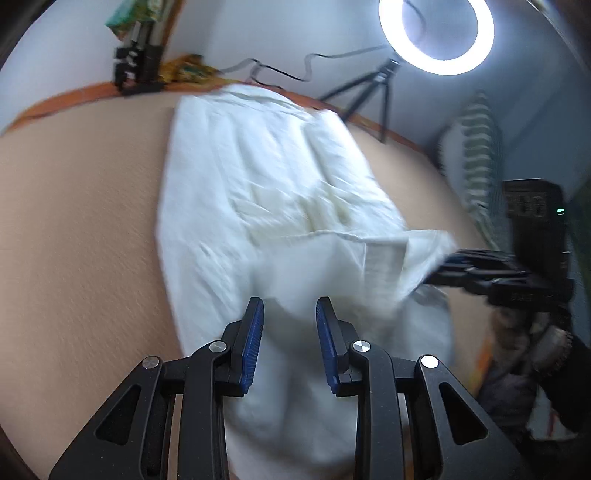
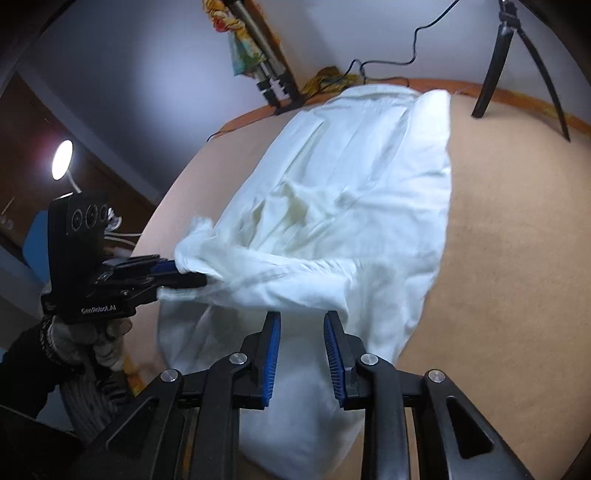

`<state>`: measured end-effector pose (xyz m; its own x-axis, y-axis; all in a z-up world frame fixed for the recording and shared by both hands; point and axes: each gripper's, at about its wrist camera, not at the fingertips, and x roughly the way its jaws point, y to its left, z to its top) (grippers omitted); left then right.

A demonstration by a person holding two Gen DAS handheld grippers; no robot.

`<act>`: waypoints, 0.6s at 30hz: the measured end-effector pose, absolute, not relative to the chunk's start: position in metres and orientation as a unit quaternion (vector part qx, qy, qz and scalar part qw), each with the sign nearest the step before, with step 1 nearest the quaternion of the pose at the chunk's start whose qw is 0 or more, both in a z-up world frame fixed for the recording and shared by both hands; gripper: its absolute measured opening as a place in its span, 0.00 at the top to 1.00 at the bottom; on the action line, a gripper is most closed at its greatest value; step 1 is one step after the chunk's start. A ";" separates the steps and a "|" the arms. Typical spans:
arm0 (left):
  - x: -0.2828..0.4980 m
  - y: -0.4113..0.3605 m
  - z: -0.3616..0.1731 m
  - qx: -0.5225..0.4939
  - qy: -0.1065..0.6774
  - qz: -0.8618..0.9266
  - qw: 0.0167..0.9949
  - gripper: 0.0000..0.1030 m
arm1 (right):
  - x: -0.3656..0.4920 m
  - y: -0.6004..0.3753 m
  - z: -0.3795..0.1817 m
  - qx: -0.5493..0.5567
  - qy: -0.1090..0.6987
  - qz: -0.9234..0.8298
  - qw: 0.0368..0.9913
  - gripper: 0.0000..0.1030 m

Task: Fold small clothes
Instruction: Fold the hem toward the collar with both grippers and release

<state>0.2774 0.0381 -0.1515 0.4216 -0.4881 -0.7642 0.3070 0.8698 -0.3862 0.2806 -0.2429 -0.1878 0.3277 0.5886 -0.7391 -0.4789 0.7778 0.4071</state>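
A white garment lies lengthwise on the tan table, partly folded, with its near edge lifted. In the left wrist view the jaws of my left gripper stand apart with white cloth lying between and under them. In the right wrist view the left gripper comes in from the left with its fingers closed on a bunched corner of the garment. My right gripper shows its jaws apart over the cloth; in the left wrist view it comes in from the right, fingers closed on the garment's other corner.
A lit ring light on a black tripod stands at the table's far edge, with a black cable along the wall. A second tripod with colourful cloth stands at the far left. The table extends to the right.
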 end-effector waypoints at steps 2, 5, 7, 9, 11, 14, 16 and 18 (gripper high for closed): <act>0.283 0.044 -0.150 -0.092 0.473 -0.220 0.848 0.75 | 0.286 -0.256 -0.182 0.087 0.468 0.322 0.819 0.74; 0.275 0.051 -0.139 -0.074 0.453 -0.209 0.863 0.75 | 0.282 -0.272 -0.177 0.086 0.456 0.304 0.832 0.67; 0.267 0.053 -0.132 -0.064 0.442 -0.208 0.870 0.75 | 0.278 -0.282 -0.180 0.087 0.461 0.298 0.831 0.65; 0.256 0.054 -0.123 -0.061 0.427 -0.218 0.876 0.75 | 0.277 -0.289 -0.187 0.106 0.475 0.299 0.820 0.60; 0.248 0.046 -0.116 -0.059 0.419 -0.236 0.875 0.75 | 0.283 -0.291 -0.195 0.122 0.492 0.299 0.809 0.58; 0.244 0.028 -0.114 -0.052 0.420 -0.273 0.864 0.75 | 0.285 -0.284 -0.198 0.123 0.498 0.303 0.803 0.67; 0.246 0.018 -0.116 -0.048 0.426 -0.285 0.858 0.75 | 0.278 -0.279 -0.191 0.113 0.490 0.307 0.808 0.91; 0.248 0.008 -0.119 -0.037 0.427 -0.290 0.856 0.75 | 0.268 -0.276 -0.179 0.092 0.468 0.303 0.825 0.96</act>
<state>0.2484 0.0084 -0.1191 0.4666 -0.5282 -0.7094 0.4645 0.8289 -0.3117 0.2685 -0.2755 -0.1792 0.3785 0.5868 -0.7158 -0.4143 0.7990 0.4359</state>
